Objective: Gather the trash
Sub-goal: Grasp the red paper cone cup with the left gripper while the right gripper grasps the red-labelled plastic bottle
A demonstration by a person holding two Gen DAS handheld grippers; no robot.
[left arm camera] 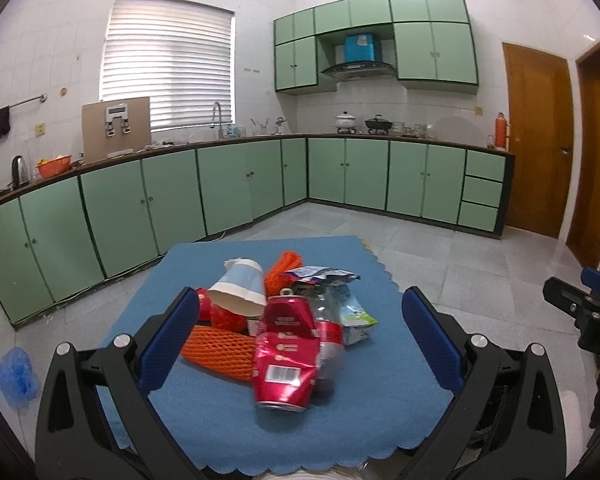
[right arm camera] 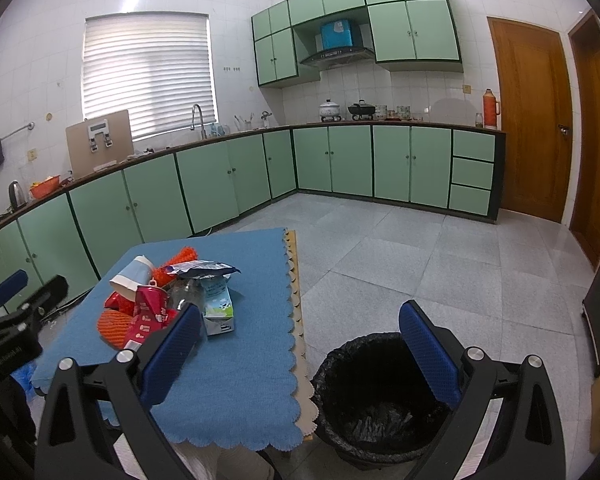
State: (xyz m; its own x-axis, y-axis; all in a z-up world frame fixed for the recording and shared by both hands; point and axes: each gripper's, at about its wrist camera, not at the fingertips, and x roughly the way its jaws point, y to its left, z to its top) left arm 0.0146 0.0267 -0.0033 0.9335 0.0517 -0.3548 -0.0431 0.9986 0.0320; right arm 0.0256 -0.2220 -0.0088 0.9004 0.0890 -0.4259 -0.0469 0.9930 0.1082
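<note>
Tools [left arm camera: 300, 334] [right arm camera: 300, 344] — two, both wide open, empty — one can [left arm camera: 286, 354], one bin [right arm camera: 374, 396].

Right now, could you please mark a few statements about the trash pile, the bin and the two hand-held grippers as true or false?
1. The left hand-held gripper is shut on the red can. False: it is open, with the can lying on the blue cloth.
2. The bin has a black liner. True.
3. The bin stands on the table. False: it is on the floor beside it.
4. The paper cup lies on its side atop the pile. True.
5. The right hand-held gripper holds the milk carton. False: it is open and empty.
</note>
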